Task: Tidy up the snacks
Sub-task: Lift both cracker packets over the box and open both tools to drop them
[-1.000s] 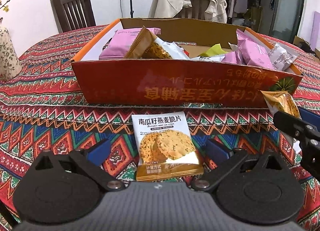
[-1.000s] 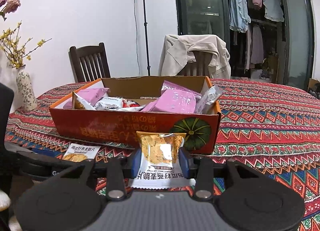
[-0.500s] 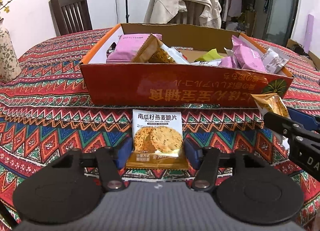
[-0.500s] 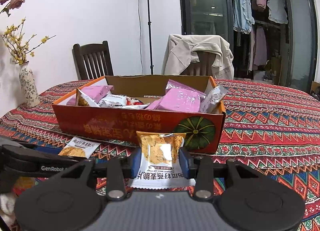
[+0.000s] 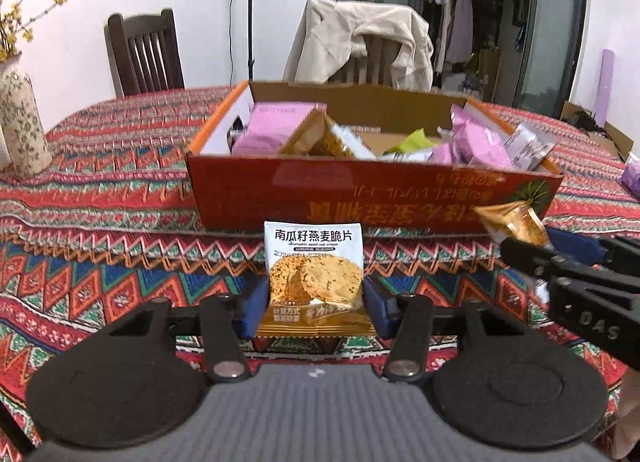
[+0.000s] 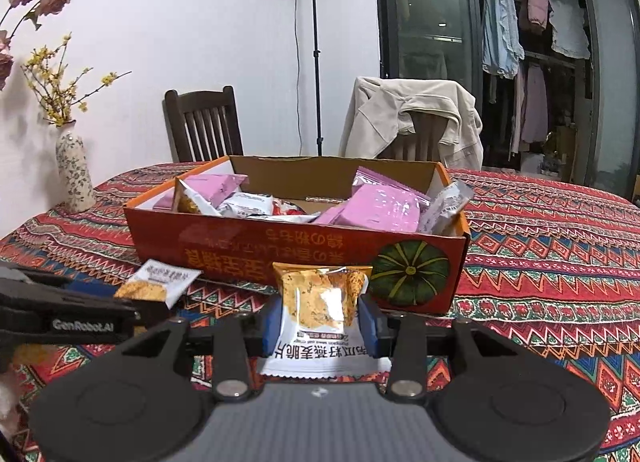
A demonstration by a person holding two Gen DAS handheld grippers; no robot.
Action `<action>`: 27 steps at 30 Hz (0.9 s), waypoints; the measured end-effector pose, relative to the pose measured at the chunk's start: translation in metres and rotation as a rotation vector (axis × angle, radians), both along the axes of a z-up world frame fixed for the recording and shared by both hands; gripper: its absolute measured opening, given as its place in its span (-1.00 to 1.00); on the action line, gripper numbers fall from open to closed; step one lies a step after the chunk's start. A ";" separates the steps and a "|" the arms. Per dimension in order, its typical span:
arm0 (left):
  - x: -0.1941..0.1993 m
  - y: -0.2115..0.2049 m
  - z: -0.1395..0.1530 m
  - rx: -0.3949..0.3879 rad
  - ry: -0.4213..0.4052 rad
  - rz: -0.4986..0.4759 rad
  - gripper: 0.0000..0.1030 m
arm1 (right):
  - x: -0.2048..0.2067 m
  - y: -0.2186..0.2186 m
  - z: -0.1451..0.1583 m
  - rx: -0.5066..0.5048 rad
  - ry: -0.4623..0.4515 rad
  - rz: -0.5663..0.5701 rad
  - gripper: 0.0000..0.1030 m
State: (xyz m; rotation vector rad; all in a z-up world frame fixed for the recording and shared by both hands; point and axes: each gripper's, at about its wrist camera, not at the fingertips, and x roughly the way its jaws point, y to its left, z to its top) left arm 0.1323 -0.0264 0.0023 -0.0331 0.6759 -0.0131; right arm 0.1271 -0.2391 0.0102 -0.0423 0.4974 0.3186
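Gripping one oat-crisp packet each, both tongs sit low in their frames before the orange snack box (image 5: 372, 190). Left tongs (image 5: 314, 308): jaws have just been closing and now press the sides of an upright crisp packet (image 5: 314, 270), printed face toward the camera, at lower centre of the left view. Right tongs (image 6: 320, 326): clamped on a second crisp packet (image 6: 322, 314), held with its text inverted, at lower centre of the right view. Behind both, at mid-frame on the patterned counter (image 6: 560, 246), the box holds pink packets (image 6: 380, 208). A vase (image 6: 74, 174) stands at left.
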 end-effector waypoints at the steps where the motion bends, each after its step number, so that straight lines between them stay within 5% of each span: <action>1: -0.003 0.001 0.002 -0.001 -0.013 -0.002 0.01 | 0.000 0.001 0.000 0.001 -0.001 0.006 -0.24; 13: -0.027 0.001 0.044 0.003 -0.207 -0.038 0.01 | -0.011 0.005 0.022 0.026 -0.064 0.029 -0.24; 27: 0.004 -0.005 0.086 0.006 -0.381 -0.044 0.01 | 0.012 0.008 0.073 0.073 -0.135 -0.048 -0.24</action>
